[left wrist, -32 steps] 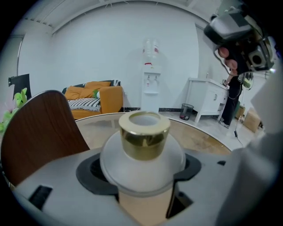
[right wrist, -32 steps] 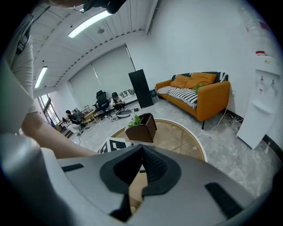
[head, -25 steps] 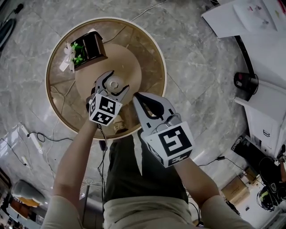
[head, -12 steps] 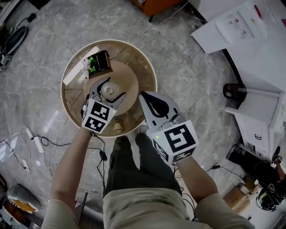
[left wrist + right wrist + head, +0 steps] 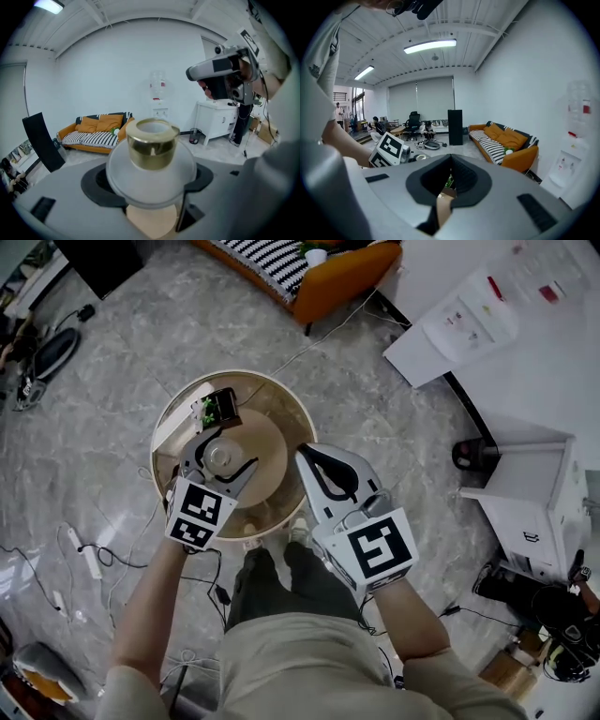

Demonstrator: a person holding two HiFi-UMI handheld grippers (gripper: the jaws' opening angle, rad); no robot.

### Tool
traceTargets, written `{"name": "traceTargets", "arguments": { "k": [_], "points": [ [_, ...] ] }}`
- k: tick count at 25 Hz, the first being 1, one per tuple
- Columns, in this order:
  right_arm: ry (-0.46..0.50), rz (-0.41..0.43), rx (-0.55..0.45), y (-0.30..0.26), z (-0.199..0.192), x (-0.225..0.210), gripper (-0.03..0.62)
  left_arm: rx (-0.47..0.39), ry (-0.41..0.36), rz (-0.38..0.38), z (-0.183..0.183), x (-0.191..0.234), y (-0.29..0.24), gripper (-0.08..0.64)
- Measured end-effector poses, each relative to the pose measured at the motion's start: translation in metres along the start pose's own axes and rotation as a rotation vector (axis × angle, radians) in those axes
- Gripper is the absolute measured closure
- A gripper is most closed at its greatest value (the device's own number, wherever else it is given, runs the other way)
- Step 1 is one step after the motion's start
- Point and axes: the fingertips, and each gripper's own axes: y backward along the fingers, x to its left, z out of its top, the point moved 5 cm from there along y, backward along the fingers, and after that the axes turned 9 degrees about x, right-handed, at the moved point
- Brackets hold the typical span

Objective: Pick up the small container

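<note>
Clamped on the small container (image 5: 152, 144), the left hand-held gripper (image 5: 225, 454) has lifted it clear of the round desk (image 5: 284, 402), so the pick-up looks done; the right hand-held gripper (image 5: 309, 458) stays closed and empty.

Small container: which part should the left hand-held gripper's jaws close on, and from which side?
The wide rounded body of the small container, below the gold collar, from the side, jaws level. It stands upright and the body is broadest there; the left hand-held gripper already holds it so.
</note>
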Motion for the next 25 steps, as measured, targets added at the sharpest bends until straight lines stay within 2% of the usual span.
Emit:
{"name": "traceTargets", "arguments": {
  "k": [4, 7, 14, 20, 25],
  "points": [
    [0.043, -0.01, -0.038, 0.034, 0.032, 0.005, 0.597, -0.026, 0.012, 0.01, 0.024, -0.007, 0.047, 0.225],
    [0.044, -0.009, -0.07, 0.058, 0.05, 0.006, 0.595, -0.051, -0.05, 0.036, 0.041, -0.018, 0.083, 0.225],
    [0.06, -0.039, -0.08, 0.098, 0.061, 0.019, 0.597, -0.107, -0.053, -0.004, 0.07, -0.05, 0.158, 0.225],
    [0.027, 0.028, -0.071, 0.12, 0.063, 0.038, 0.597, -0.115, -0.039, 0.009, 0.077, -0.071, 0.199, 0.225],
    [0.046, 0.086, -0.068, 0.139, 0.068, 0.054, 0.597, -0.115, 0.019, 0.025, 0.068, -0.084, 0.224, 0.225]
  ]
}}
